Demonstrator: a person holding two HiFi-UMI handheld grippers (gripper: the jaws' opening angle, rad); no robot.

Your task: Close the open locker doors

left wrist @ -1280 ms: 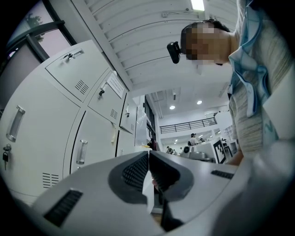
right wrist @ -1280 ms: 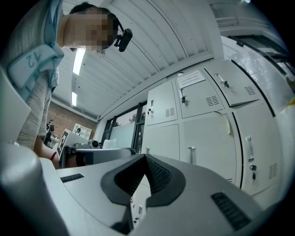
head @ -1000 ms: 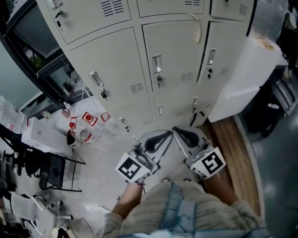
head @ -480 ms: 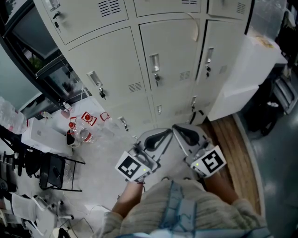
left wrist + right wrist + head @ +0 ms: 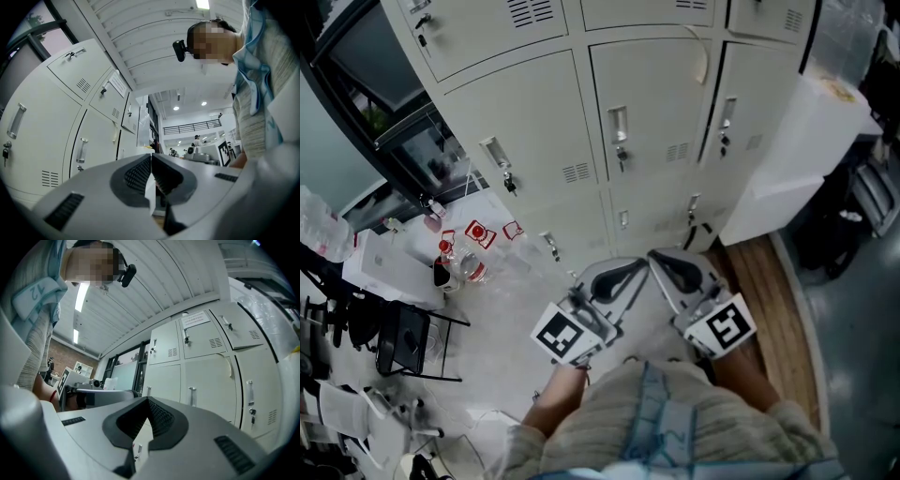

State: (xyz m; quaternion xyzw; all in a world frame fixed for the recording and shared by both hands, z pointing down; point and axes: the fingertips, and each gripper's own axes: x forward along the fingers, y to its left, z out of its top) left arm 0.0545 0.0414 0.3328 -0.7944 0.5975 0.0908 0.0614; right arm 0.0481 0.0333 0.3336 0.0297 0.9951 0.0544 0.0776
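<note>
Head view has you standing close to the lockers point(image 5: 647, 122), with both tools drawn in low against your body. Your left forearm point(image 5: 555, 401) comes out from under the knit sleeve and angles up and inward. Your right forearm point(image 5: 748, 373) mirrors it from the other side. The left tongs point(image 5: 623, 274) and right tongs point(image 5: 667, 266) therefore lean toward each other, tips near but apart. Both point at the foot of the lockers, and each marker cube faces up at you.

Left gripper view shows the left tongs point(image 5: 151, 158) clenched, the ribbed pads pressed together with nothing between them. Right gripper view shows the right tongs point(image 5: 147, 403) clenched and empty in the same way.

The lockers stand straight ahead of both tips, and neither tool touches them. Every door point(image 5: 525, 131) you can see from the head view lies flush in its frame, with handles and small keys point(image 5: 621, 157) along the edges. From the left tongs the lockers run off to the left side, and from the right tongs they rise ahead and to the right.

Bottles point(image 5: 457, 267) sit on the floor point(image 5: 502, 309), well off to the left of the left tongs. A tall white cabinet point(image 5: 797, 150) stands to the right of the right tongs, beside the last column of lockers.
</note>
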